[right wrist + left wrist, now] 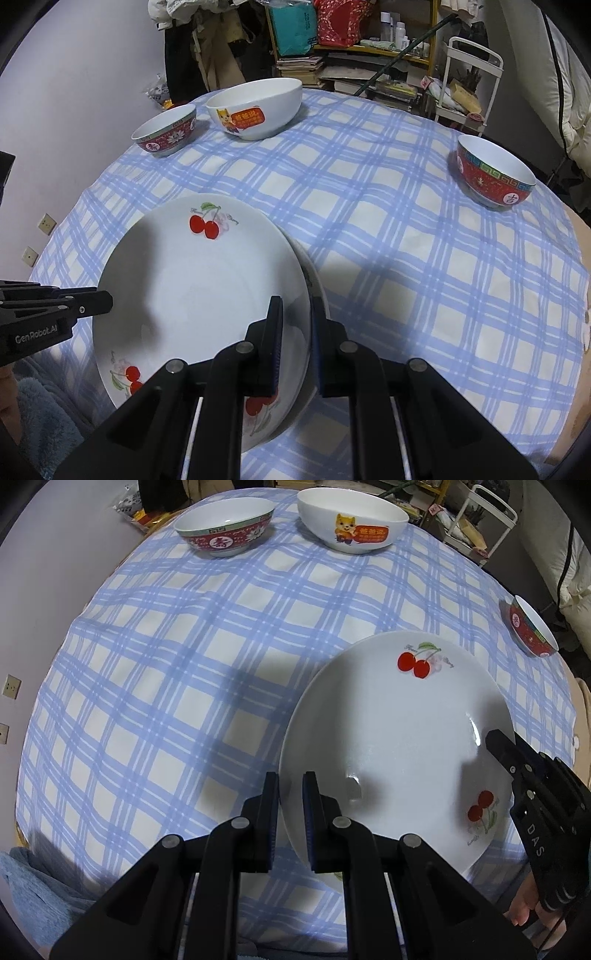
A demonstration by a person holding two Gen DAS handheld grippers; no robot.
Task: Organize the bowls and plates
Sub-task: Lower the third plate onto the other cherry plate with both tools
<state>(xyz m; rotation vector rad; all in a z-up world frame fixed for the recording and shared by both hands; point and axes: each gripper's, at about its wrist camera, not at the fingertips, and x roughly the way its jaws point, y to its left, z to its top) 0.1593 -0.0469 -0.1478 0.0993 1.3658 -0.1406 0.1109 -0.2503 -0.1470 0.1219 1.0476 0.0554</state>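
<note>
A white cherry plate (399,738) (199,280) is held over a second plate, whose rim (318,291) shows beneath it. My left gripper (290,794) is shut on the plate's left rim. My right gripper (297,317) is shut on its right rim; it also shows in the left wrist view (517,771). A red patterned bowl (226,526) (166,131) and a white cat bowl (351,518) (256,107) stand at the far edge. Another red bowl (532,629) (493,171) stands at the right.
The round table has a blue checked cloth (166,686) (424,266). Behind it are a cluttered shelf (351,44) and a white cart (469,85). A wall (37,590) lies to the left. A blue towel (33,893) lies at the near left.
</note>
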